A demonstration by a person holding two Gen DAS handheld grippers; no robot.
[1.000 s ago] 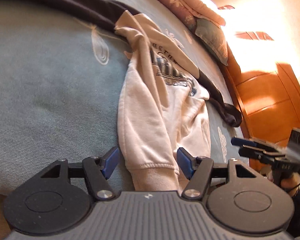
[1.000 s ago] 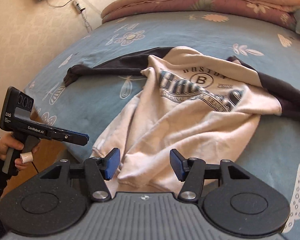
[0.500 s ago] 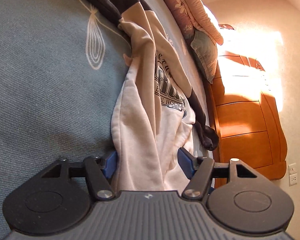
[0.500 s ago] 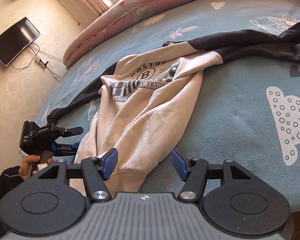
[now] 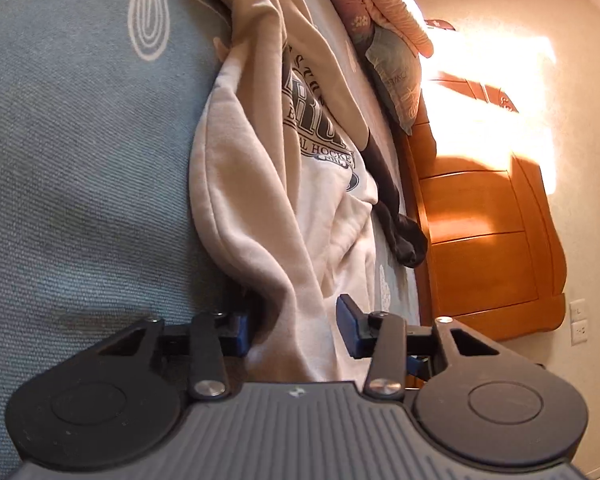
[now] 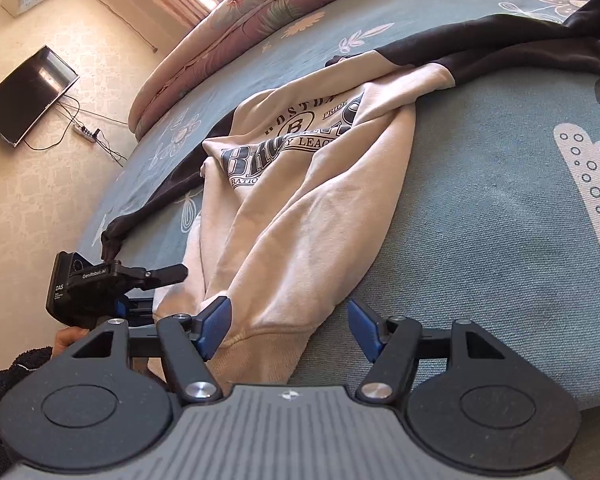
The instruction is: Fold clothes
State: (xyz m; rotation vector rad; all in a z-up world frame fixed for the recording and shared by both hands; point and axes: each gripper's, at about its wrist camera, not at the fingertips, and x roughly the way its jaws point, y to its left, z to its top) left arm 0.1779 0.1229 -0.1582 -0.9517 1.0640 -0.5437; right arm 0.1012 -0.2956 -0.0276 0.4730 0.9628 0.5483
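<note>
- Left gripper [image 5: 296,326] has closed in over the last second; hem of the cream sweatshirt [image 5: 260,200] now fills its gap, fingers narrowed, probably pinching.
- Right gripper [image 6: 288,324] spread wide, hem at lower centre, not clamped.
- Sweatshirt lies rumpled on the blue bedspread [image 6: 480,208]; a two-point hem hold looks close.

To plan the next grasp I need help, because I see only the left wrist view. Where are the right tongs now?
Observer: The right tongs are open at the sweatshirt hem. The hem lies between their fingers, nearer the left one.
Operator: And the dark sleeve whose end I cannot see?
Observer: That sleeve runs to the bed edge. Its cuff lies close to the left tongs.
</note>
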